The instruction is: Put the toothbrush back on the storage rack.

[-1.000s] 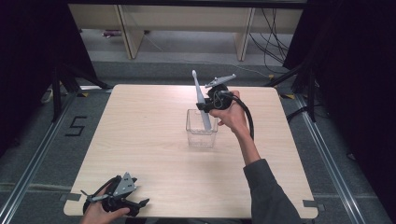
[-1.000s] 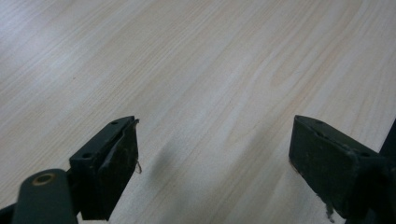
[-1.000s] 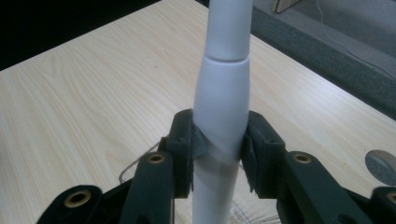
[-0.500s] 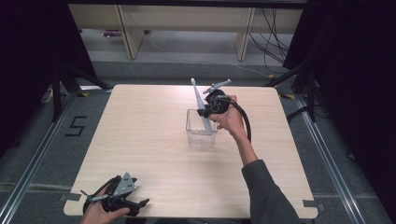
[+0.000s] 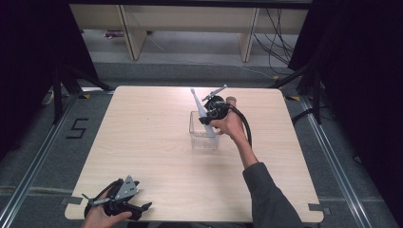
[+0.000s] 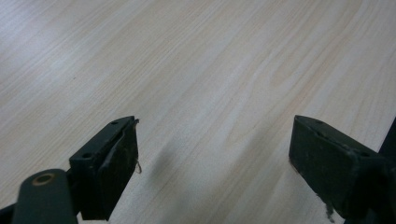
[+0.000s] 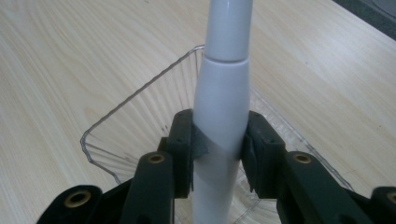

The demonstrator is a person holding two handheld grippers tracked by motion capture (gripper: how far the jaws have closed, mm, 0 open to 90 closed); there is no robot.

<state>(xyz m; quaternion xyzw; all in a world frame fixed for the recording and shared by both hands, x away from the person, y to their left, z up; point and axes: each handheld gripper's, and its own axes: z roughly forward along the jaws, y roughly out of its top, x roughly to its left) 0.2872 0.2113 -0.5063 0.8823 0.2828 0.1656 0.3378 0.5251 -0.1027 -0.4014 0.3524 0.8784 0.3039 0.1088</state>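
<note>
- Right gripper clamped on white toothbrush handle; long axis near upright, leaning toward upper left in high view, lower end above clear plastic box at frame centre.
- Straight down looks the way in.
- Left gripper spread, idle at lower left, well apart.

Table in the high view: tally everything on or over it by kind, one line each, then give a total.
Grippers: 2, the left gripper open at the near edge, the right gripper clamped on the toothbrush.
White toothbrush: 1, standing tilted in the container.
Clear plastic container: 1.
Total: 4.
</note>
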